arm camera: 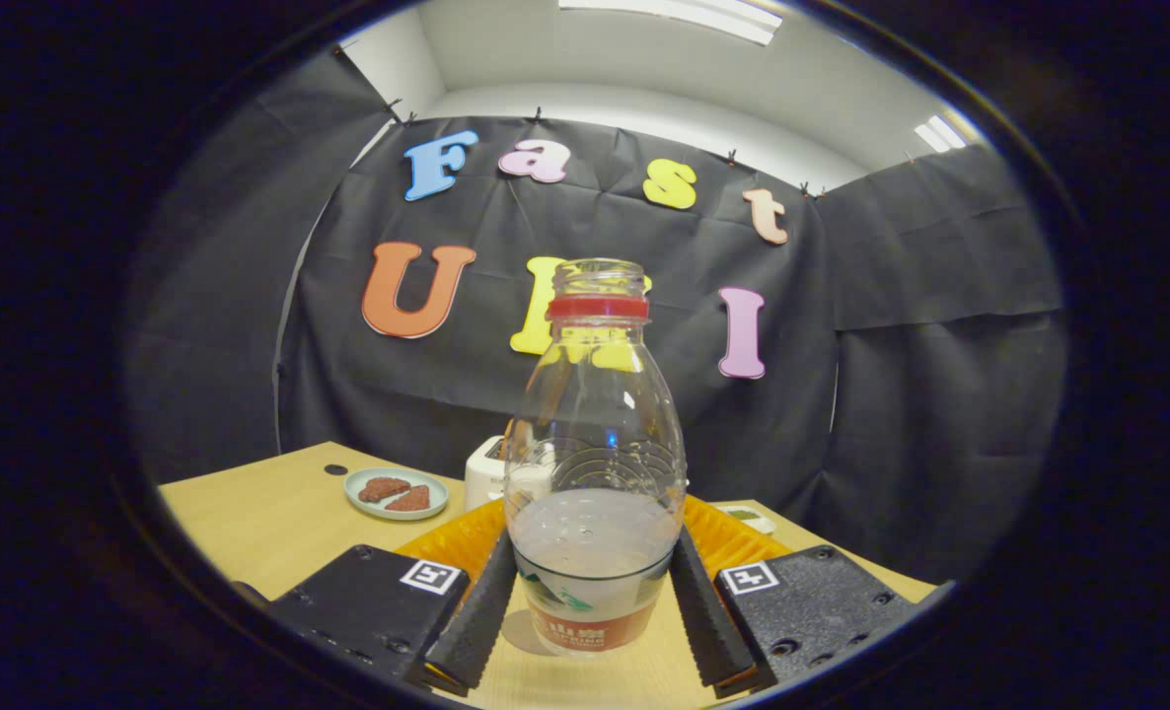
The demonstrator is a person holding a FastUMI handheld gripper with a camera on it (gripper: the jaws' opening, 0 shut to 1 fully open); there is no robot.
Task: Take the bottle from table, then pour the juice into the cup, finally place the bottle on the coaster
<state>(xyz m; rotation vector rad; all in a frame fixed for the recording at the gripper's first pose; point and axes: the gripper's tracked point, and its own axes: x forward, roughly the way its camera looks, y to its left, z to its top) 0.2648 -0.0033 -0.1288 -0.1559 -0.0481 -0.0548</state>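
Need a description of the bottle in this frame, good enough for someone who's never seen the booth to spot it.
On the wooden table, in front of the orange tray, the bottle stands upright between the tool's two black fingers, which press its sides. It is clear plastic, uncapped, with a red neck ring, an orange label band at the base and pale liquid low inside; the white toaster and small plate sit beyond it.

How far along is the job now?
Early stage. The gripper is closed on the bottle, which stands upright on the table with liquid inside and no cap. Pouring and placing it on the coaster are left; I cannot see a cup.
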